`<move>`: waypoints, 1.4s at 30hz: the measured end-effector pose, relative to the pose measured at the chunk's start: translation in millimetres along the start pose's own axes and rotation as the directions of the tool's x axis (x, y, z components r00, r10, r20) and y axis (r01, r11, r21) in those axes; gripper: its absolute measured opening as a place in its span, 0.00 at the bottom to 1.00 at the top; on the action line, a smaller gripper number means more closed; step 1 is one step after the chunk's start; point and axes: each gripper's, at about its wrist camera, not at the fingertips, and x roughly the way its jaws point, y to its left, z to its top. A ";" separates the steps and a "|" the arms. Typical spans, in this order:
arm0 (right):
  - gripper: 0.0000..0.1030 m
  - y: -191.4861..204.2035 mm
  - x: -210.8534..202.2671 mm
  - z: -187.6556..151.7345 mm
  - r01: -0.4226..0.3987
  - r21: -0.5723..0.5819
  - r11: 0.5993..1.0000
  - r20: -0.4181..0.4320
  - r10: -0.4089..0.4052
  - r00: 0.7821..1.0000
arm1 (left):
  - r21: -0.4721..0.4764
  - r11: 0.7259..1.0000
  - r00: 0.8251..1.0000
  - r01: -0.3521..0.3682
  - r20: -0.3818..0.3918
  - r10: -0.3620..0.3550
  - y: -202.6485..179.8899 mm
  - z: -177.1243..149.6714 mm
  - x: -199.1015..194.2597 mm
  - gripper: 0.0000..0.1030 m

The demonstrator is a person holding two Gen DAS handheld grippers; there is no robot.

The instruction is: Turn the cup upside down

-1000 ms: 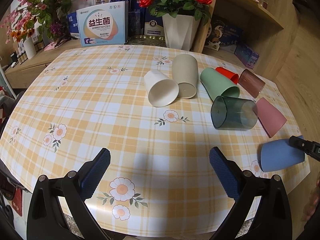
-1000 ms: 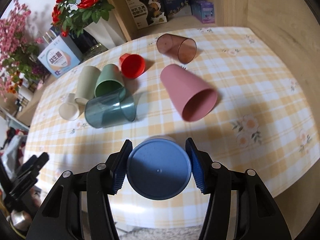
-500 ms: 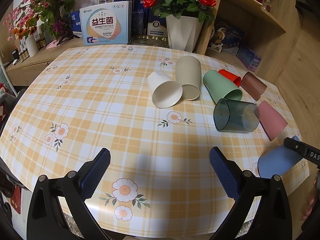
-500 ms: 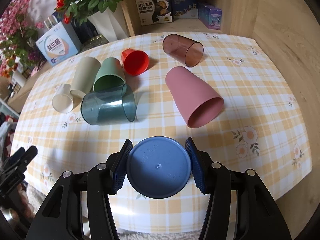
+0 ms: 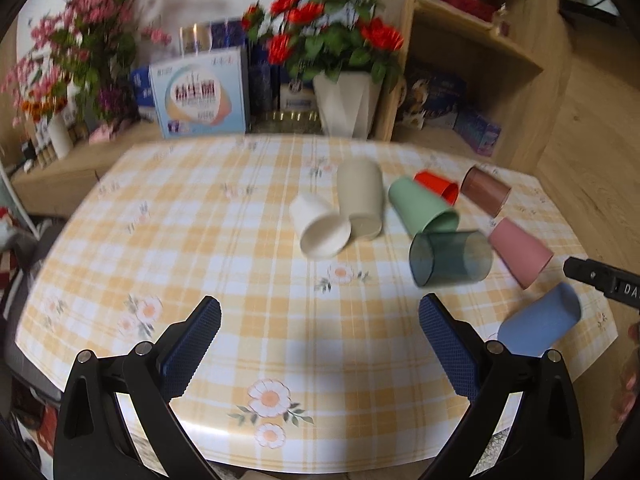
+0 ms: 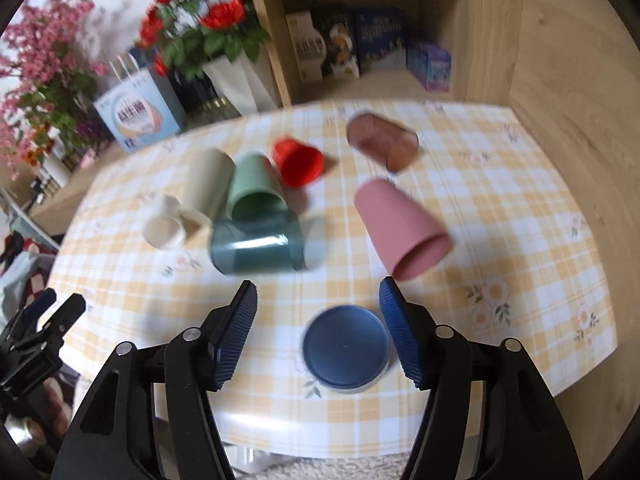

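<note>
The blue cup (image 6: 346, 354) is near the table's front edge, its flat base facing my right wrist camera; in the left wrist view the blue cup (image 5: 538, 322) looks tilted at the right edge. My right gripper (image 6: 318, 322) is open, its right pad close beside the cup, nothing held. My left gripper (image 5: 320, 344) is open and empty above the table's near side. Several other cups lie on their sides: white (image 5: 320, 228), beige (image 5: 360, 200), green (image 5: 422, 204), red (image 5: 438, 188), brown (image 5: 486, 190), pink (image 5: 520, 250) and clear teal (image 5: 450, 258).
The table has a yellow plaid cloth (image 5: 224, 248). Behind it stand a white vase of red roses (image 5: 346, 100), a light blue box (image 5: 200, 96) and pink flowers (image 5: 68, 52). A wooden shelf unit (image 5: 480, 60) is at the back right.
My right gripper has opened and let go of the blue cup, which now sits lower near the table edge. Both cameras have pulled back and are blurred by motion.
</note>
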 end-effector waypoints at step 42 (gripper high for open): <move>0.84 27.1 -144.9 -23.6 0.000 -0.065 0.998 0.390 0.025 0.921 | 0.082 0.996 0.962 0.023 0.270 -0.045 -11.3 28.7 -145.9 0.94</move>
